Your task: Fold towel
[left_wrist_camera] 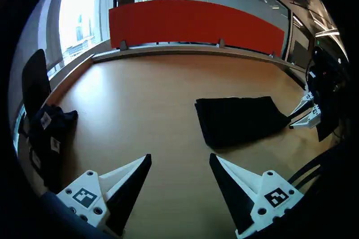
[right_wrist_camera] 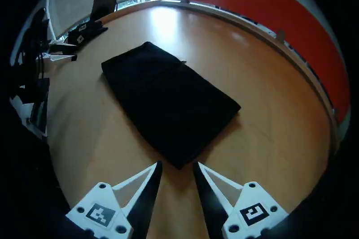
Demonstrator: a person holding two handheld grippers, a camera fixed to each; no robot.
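Right gripper view, towel (right_wrist_camera: pixel 168 100) corner just ahead of hand-held gripper (right_wrist_camera: pixel 176 163), narrowly parted

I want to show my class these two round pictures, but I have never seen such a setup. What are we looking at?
There is no robot here. A person holds a two-finger tool in each hand, and each carries a wide-angle camera looking along its fingers. The left gripper view shows the left tool, open over the wooden table. The right gripper view shows the right tool, also open, with its tips at one corner of a black towel lying flat. Nothing is held.
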